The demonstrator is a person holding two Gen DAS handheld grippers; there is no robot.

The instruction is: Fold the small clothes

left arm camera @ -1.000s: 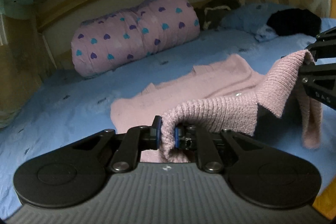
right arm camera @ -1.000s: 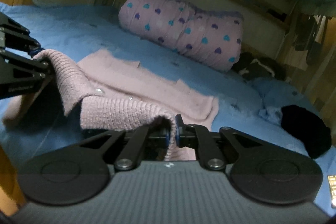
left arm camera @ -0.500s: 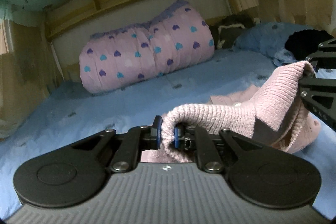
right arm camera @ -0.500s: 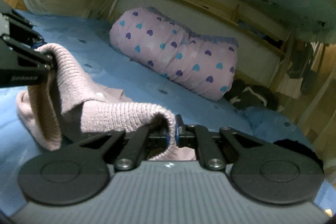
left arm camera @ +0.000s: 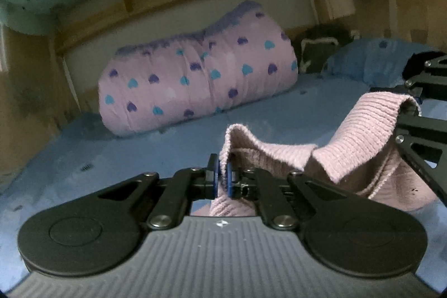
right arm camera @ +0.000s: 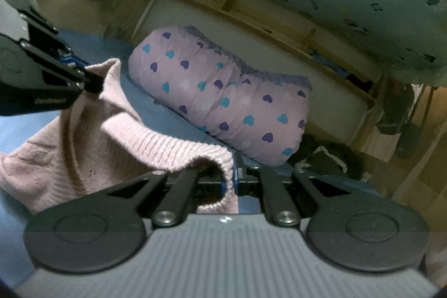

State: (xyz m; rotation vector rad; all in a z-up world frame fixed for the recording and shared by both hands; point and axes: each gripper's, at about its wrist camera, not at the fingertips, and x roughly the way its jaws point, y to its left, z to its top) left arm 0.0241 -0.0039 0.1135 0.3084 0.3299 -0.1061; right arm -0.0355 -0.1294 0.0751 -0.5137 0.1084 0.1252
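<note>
A pink ribbed knit garment (left arm camera: 360,141) hangs between my two grippers above the blue bed sheet (left arm camera: 83,158). My left gripper (left arm camera: 222,176) is shut on one edge of it. My right gripper (right arm camera: 230,178) is shut on another edge of the pink knit garment (right arm camera: 92,136), which sags between them. The right gripper also shows in the left wrist view (left arm camera: 413,105), at the right edge. The left gripper shows in the right wrist view (right arm camera: 92,83), at the left. The garment's lower part is bunched below, partly hidden by the gripper bodies.
A rolled pink quilt with blue and purple hearts (left arm camera: 201,83) lies at the back of the bed against the wooden headboard (left arm camera: 167,4). Dark clothing (right arm camera: 327,158) and a blue pillow (left arm camera: 371,60) lie at the bed's right side.
Both grippers have lifted the garment off the sheet and moved forward toward the quilt. The flat part that lay on the bed is now raised and bunched between them.
</note>
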